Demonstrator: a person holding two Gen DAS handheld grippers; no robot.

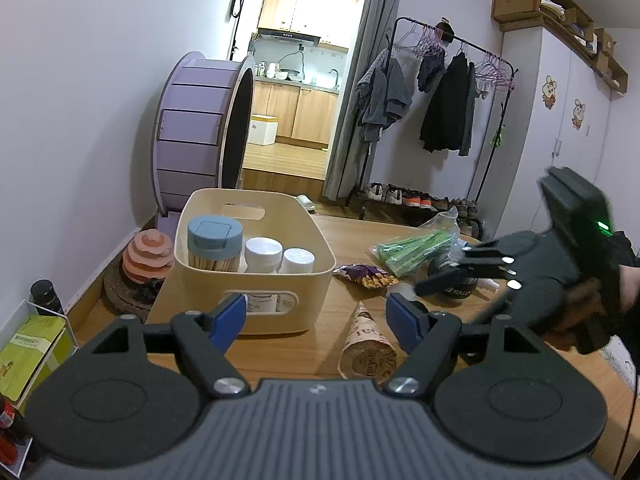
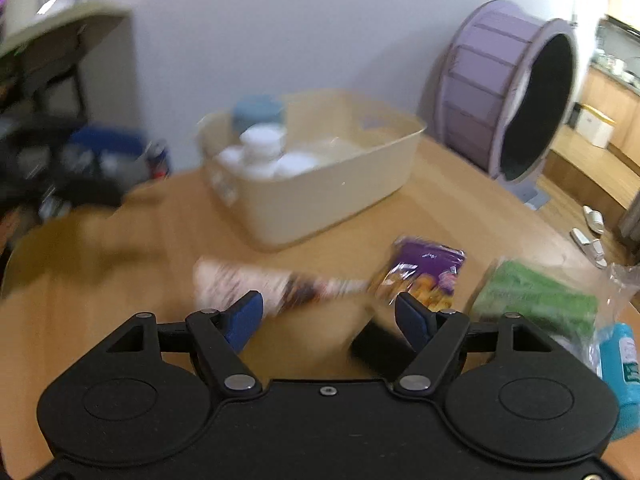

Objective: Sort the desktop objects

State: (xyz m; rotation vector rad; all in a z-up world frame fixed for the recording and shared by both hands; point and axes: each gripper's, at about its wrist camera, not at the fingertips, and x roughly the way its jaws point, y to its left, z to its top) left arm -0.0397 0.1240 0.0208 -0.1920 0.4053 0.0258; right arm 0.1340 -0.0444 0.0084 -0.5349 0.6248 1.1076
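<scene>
A cream bin [image 1: 256, 280] on the wooden table holds a blue-lidded toothpick jar [image 1: 214, 242] and two white bottles [image 1: 263, 254]. It also shows in the right wrist view [image 2: 320, 184]. A paper cone snack [image 1: 366, 344] lies right of the bin, with a purple snack pack [image 1: 366, 274] and a green bag [image 1: 420, 250] behind it. My left gripper [image 1: 318, 320] is open and empty, just in front of the bin and cone. My right gripper [image 2: 328, 318] is open and empty above the cone [image 2: 256, 286], near the purple pack [image 2: 420, 276] and green bag [image 2: 536, 300]. It appears blurred in the left wrist view [image 1: 460, 276].
A black object [image 2: 380, 346] lies by my right finger and a teal bottle [image 2: 622, 364] at the far right. A dark jar [image 1: 460, 292] sits behind the right gripper. A purple wheel [image 1: 200, 132] stands behind the table. A rack with boxes [image 1: 28, 344] is at the left.
</scene>
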